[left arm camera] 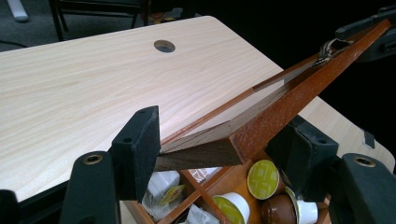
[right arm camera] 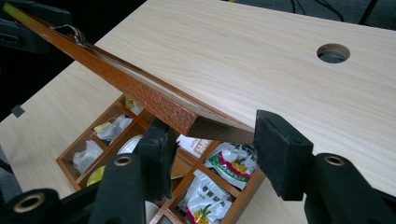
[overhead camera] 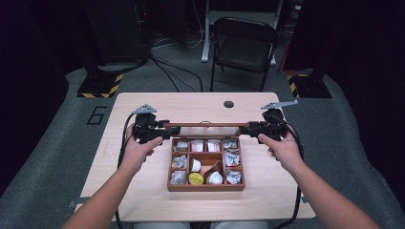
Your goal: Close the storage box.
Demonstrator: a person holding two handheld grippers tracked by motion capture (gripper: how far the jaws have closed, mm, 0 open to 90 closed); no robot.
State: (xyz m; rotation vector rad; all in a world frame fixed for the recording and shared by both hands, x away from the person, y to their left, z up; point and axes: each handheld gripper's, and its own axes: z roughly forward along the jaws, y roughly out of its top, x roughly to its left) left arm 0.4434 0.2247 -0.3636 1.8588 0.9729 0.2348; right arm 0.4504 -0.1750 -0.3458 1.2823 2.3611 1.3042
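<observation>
The wooden lid (overhead camera: 205, 125) of the compartment box (overhead camera: 205, 187) is held up over the box's far edge, its long axis running left-right across the table (overhead camera: 143, 102), parallel to the far rim. In the high view it shows edge-on as a thin brown bar; a metal clasp (left arm camera: 327, 49) sits on its upper edge in the left gripper view.

The left gripper (overhead camera: 160, 133) has the lid's left end between its 2 jaws, the right gripper (overhead camera: 250, 128) the right end. Left: lid corner sits against the jaw pads, grasped. Right: jaws pinched in on the other corner, tho a small gap shows beside 1 pad.

Below the lid the box lies open w/ tea bags (right arm camera: 229, 165), sachets and coffee pods (left arm camera: 264, 179) in its compartments, near-centre of the table.
</observation>
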